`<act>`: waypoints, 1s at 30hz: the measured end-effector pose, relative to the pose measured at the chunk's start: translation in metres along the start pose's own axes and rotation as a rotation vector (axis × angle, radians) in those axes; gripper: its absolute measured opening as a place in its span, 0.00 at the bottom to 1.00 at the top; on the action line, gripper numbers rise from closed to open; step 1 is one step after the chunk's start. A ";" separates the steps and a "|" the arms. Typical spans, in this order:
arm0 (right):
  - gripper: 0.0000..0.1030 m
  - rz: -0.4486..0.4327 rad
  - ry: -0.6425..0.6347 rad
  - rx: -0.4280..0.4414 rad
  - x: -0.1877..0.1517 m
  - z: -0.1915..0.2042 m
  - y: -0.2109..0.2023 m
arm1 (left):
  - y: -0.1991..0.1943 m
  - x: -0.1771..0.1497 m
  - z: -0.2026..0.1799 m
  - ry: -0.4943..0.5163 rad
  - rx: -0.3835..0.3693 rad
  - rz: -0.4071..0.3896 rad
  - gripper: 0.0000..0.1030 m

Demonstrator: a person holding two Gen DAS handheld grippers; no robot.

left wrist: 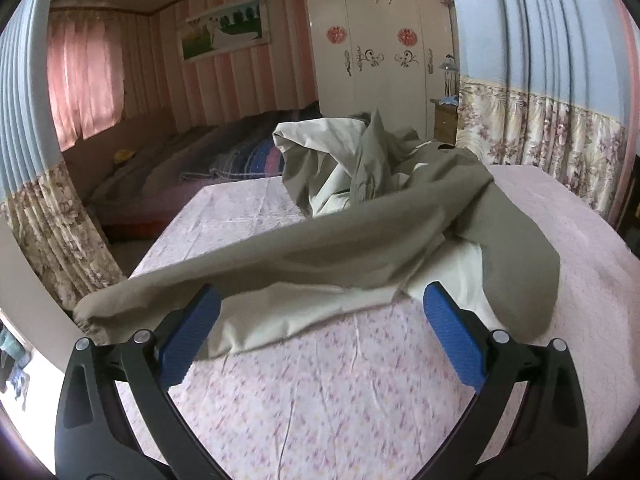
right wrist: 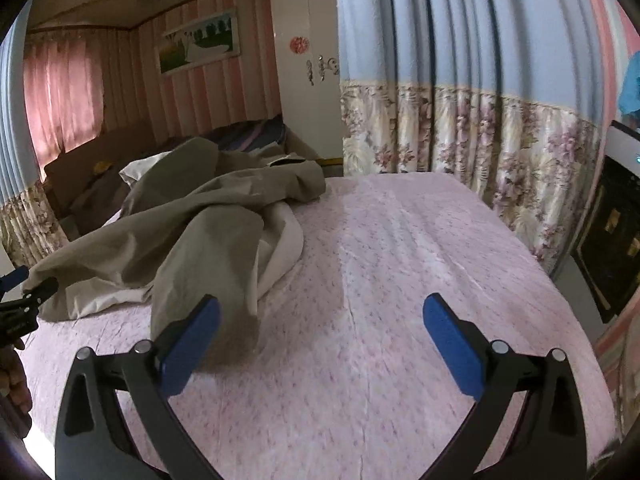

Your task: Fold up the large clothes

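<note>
1. No readable text, labels, brands or numbers in either view.
2. Wardrobe (left wrist: 380, 40) doors carry red flower stickers and scroll ornaments only; no lettering can be made out.

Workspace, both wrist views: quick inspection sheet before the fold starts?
Surface: bed sheet, pink floral, wrinkled, right half bare.
Job's things: khaki garment with pale lining, crumpled, unfolded, lying across the left side; one long part reaches toward the near left corner.
Clutter: nothing seen on the sheet besides the garment.
Grippers: left gripper open, blue pads either side of the garment's near edge, not closed on it; right gripper open over bare sheet, left pad next to a garment end.
Cables: nothing seen.
Surroundings: blue and floral curtain behind the bed, white wardrobe, second bed with striped blanket.
</note>
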State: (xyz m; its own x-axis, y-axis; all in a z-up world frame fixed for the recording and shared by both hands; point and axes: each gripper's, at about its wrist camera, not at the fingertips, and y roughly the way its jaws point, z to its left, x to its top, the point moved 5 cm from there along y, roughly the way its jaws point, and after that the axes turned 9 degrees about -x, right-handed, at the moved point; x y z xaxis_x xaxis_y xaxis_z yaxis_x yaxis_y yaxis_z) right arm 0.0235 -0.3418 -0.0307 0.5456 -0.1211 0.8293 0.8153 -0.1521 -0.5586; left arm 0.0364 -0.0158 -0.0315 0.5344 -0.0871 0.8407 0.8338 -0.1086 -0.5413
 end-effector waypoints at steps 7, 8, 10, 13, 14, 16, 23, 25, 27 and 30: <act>0.98 0.007 -0.045 0.027 0.032 0.025 0.049 | 0.038 0.058 0.002 0.071 0.060 -0.064 0.97; 0.98 0.008 -0.049 0.029 0.036 0.028 0.053 | 0.043 0.065 0.002 0.076 0.061 -0.070 0.97; 0.98 0.001 -0.055 0.036 0.042 0.031 0.053 | 0.050 0.080 0.000 0.088 0.065 -0.078 0.97; 0.98 0.002 -0.070 0.044 0.053 0.038 0.055 | 0.057 0.097 -0.004 0.105 0.061 -0.088 0.97; 0.98 -0.001 -0.078 0.041 0.056 0.040 0.056 | 0.060 0.104 -0.005 0.106 0.052 -0.089 0.97; 0.98 -0.002 -0.085 0.043 0.064 0.045 0.057 | 0.067 0.116 -0.008 0.120 0.049 -0.092 0.97; 0.98 -0.005 -0.103 0.058 0.085 0.050 0.068 | 0.085 0.149 -0.019 0.149 0.063 -0.107 0.97; 0.98 0.002 -0.099 0.067 0.090 0.053 0.075 | 0.096 0.150 -0.023 0.152 0.067 -0.094 0.97; 0.98 0.005 -0.096 0.083 0.096 0.056 0.084 | 0.106 0.153 -0.024 0.154 0.068 -0.085 0.97; 0.98 0.032 -0.089 0.094 0.104 0.062 0.111 | 0.132 0.155 -0.024 0.160 0.080 -0.056 0.97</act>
State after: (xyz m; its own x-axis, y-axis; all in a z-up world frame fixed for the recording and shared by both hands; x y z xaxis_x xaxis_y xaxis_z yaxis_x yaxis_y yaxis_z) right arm 0.1825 -0.3109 -0.0050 0.5830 -0.0367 0.8116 0.8097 -0.0560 -0.5842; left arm 0.2261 -0.0676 0.0268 0.4633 -0.2407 0.8529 0.8733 -0.0393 -0.4855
